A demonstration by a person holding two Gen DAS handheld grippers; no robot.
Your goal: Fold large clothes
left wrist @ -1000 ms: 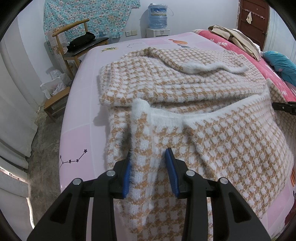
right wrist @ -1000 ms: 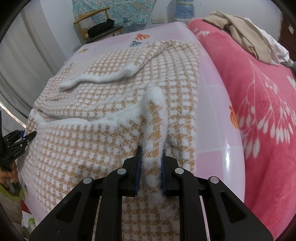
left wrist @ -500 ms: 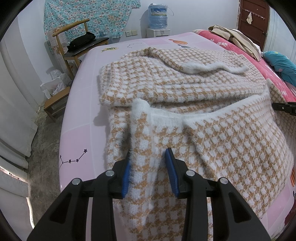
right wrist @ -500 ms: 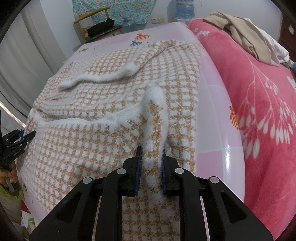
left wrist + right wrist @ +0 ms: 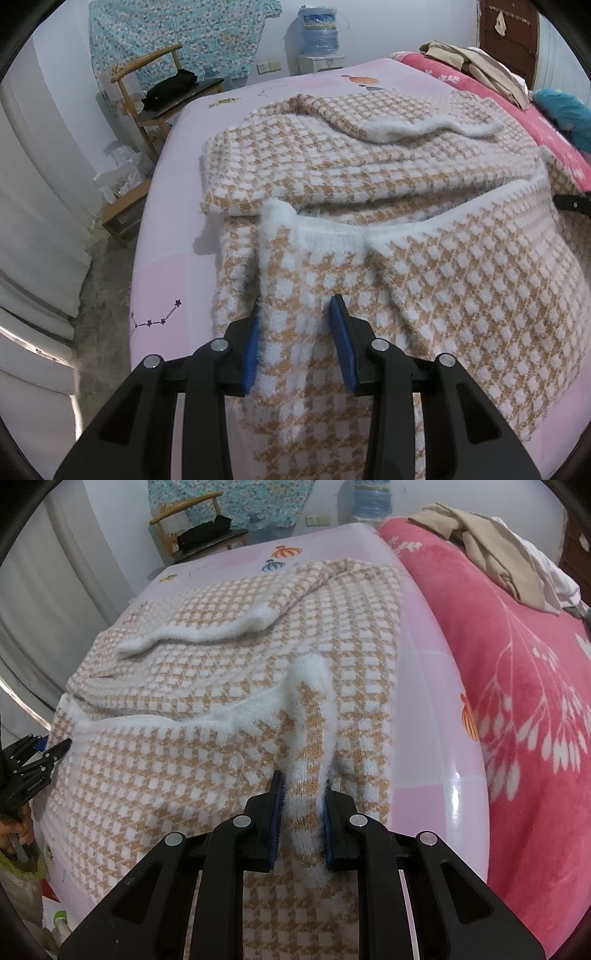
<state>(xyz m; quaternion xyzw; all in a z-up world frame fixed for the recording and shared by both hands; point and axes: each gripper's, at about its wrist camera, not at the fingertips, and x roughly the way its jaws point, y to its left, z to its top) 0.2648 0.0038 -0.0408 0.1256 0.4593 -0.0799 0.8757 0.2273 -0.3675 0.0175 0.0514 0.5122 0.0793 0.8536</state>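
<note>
Left wrist: water jug (image 5: 318,27) label unreadable.

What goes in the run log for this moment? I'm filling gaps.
step: mid-fold | left gripper: shut on sweater | right gripper: shut on sweater | surface: bed

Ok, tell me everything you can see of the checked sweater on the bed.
The sweater is a fuzzy tan-and-white check knit with fluffy white trim. It lies spread on the pink bed sheet, one sleeve folded across its far part. Its near portion is lifted and doubled back toward the middle, white hem on top. The left gripper and right gripper each pinch a bunched corner of that raised edge.
</note>
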